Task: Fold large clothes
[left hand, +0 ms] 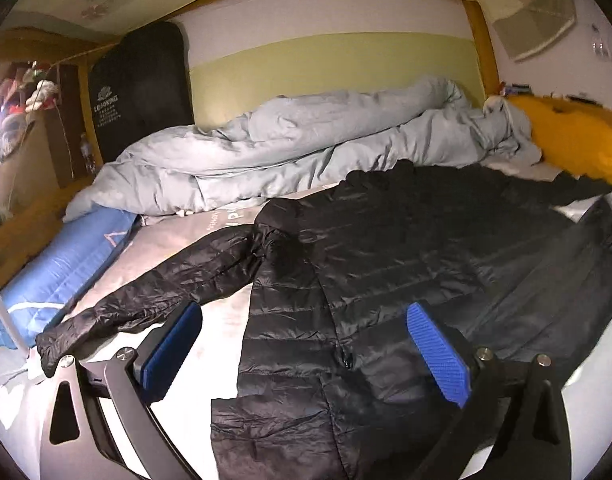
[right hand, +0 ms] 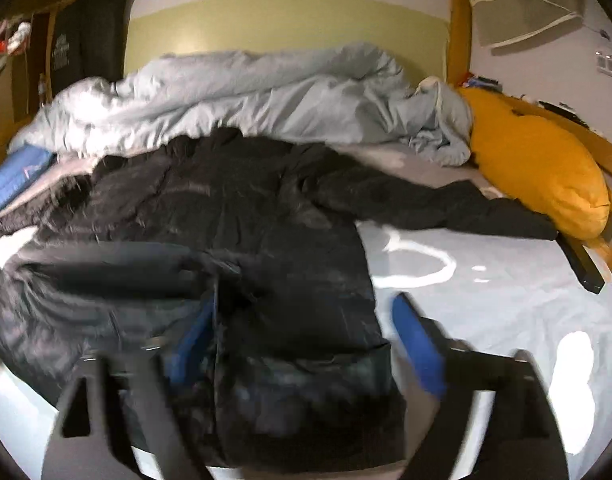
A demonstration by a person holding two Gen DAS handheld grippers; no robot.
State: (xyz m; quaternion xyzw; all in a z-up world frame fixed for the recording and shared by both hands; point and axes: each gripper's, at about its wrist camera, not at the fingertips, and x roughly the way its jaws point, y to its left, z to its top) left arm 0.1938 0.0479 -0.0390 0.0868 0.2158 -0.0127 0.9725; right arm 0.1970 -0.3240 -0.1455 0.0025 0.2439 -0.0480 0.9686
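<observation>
Plainly, both tools, left (left hand: 302, 344) and right (right hand: 306, 340), hang spread above black jacket (left hand: 386, 248).

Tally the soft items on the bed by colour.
Black: 1, the jacket
Light grey-blue: 1, the duvet
Yellow: 1, the pillow
Blue: 1, the folded pad
Total: 4

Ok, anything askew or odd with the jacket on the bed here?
Nothing damaged. The black quilted puffer jacket lies unfolded on the pale grey bedsheet, one sleeve splayed sideways. Both the left claw and right claw are open above it.
</observation>
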